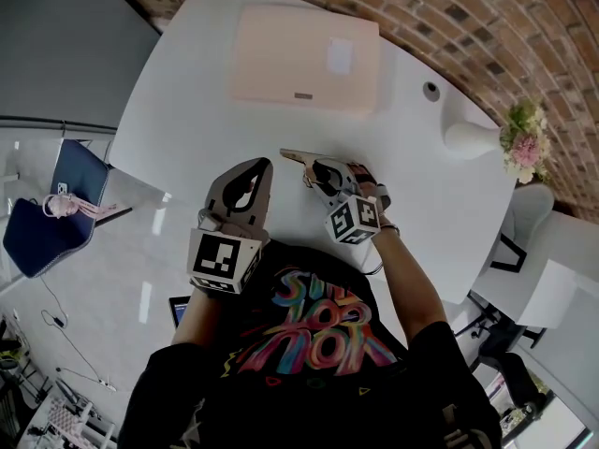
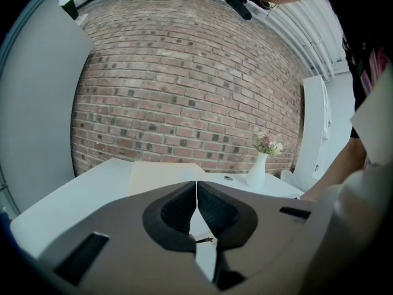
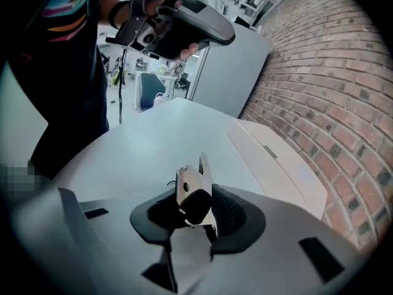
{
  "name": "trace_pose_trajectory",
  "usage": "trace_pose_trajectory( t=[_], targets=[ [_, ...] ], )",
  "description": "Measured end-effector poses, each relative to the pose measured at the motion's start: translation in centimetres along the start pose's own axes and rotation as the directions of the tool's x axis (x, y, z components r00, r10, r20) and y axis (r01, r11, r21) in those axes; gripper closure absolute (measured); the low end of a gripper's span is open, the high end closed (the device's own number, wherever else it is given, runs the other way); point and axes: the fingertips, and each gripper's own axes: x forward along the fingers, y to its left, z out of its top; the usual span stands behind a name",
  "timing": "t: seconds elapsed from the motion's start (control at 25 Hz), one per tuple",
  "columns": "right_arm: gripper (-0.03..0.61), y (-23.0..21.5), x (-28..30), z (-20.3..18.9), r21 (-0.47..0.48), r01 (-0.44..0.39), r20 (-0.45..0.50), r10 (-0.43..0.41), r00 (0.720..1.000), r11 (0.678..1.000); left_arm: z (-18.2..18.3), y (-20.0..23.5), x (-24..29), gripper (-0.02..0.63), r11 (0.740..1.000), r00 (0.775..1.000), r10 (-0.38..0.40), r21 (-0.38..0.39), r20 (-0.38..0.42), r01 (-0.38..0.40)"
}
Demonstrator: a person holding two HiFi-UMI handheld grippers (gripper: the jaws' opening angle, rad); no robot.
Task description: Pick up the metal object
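Note:
The metal object (image 3: 189, 178), a small shiny clip-like piece with a black part on it, stands upright between the black pads of my right gripper (image 3: 195, 198), which is shut on it. In the head view its thin tip (image 1: 298, 157) pokes out leftward past the right gripper (image 1: 323, 172), over the white table (image 1: 187, 110). My left gripper (image 1: 256, 168) sits just to the left of it, apart from the object. Its jaws meet in a thin line (image 2: 196, 189) with nothing between them. The left gripper (image 3: 184, 29) also shows high in the right gripper view.
A flat beige case (image 1: 307, 59) lies at the table's far side. A white vase with flowers (image 1: 477, 138) stands at the right edge, near a small round grommet (image 1: 430, 90). A brick wall (image 2: 184, 78) rises behind the table. A blue chair (image 1: 51, 213) stands on the floor to the left.

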Motion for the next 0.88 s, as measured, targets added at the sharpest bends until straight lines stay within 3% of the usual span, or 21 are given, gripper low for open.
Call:
trace_pose_trajectory(
  t=[0.36,0.88],
  targets=[
    [0.454,0.1,-0.5,0.4,-0.012,-0.005,0.001,0.005,1.000,1.000,0.1,0.2,-0.2,0.588,1.000,1.000,0.007,-0.001,0.010,-0.007],
    [0.466,-1.6,-2.2,1.6,0.069,0.056,0.033,-0.059,0.998,0.996,1.1,0.1,-0.6,0.587,1.000,0.999,-0.002,0.013,0.036,0.001]
  ],
)
